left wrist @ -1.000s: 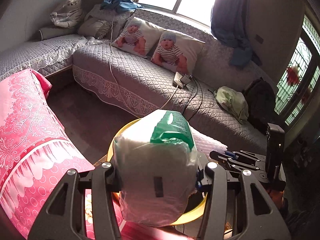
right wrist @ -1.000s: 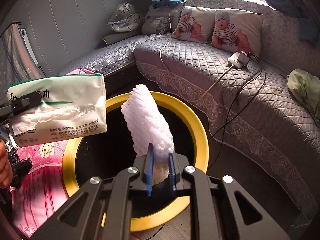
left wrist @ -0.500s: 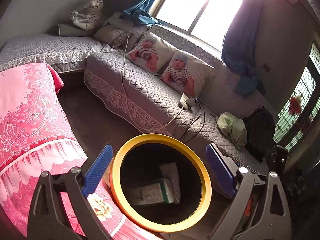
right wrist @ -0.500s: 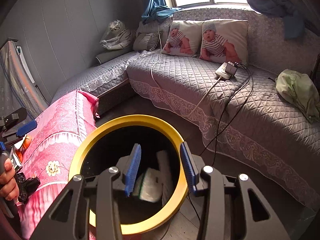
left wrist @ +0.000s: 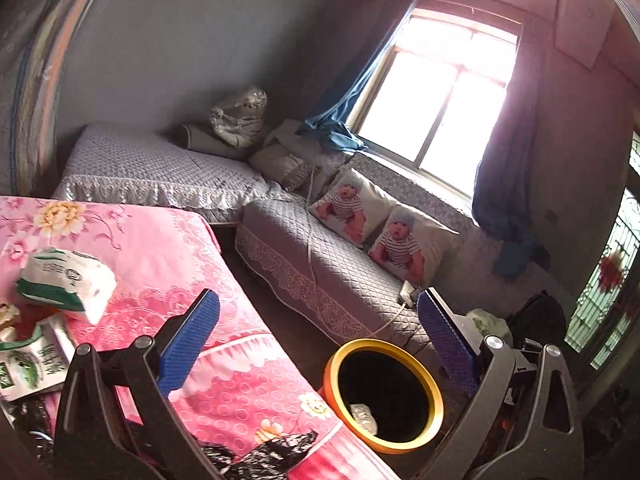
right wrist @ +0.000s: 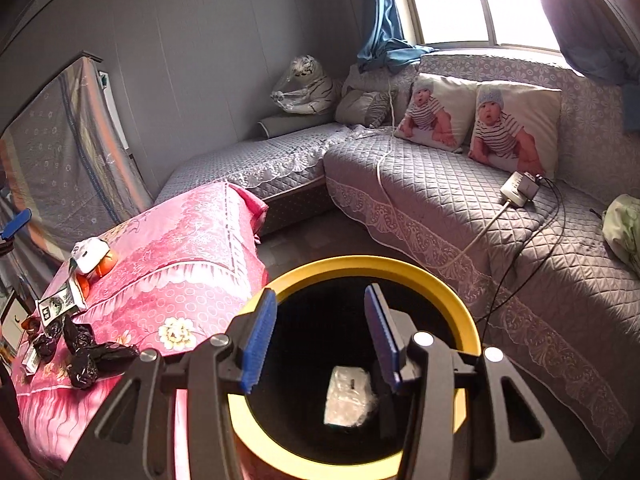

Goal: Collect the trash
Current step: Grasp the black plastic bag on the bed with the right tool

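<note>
A yellow-rimmed black bin [right wrist: 448, 292] stands on the floor beside a pink-covered table [right wrist: 176, 248]. A white tissue pack [right wrist: 348, 396] lies inside it. My right gripper [right wrist: 320, 336] is open and empty just above the bin. My left gripper [left wrist: 320, 344] is open and empty, over the table edge, with the bin [left wrist: 434, 390] low to its right. On the table lie a white and green tissue pack [left wrist: 68, 280], a green-printed packet [left wrist: 28, 364], crumpled black bags [right wrist: 88, 352] and orange fruit [right wrist: 108, 264].
A grey quilted L-shaped sofa [right wrist: 440, 192] runs behind, with two baby-print pillows [right wrist: 480, 120], a power strip with cables [right wrist: 520, 190] and a green cloth [right wrist: 624, 228]. A strip of floor [left wrist: 276, 304] lies between sofa and table.
Both grippers opened over the bin; the tissue pack and the white foam piece dropped in. The left gripper then swung up and left toward the table. The right stays over the bin.
</note>
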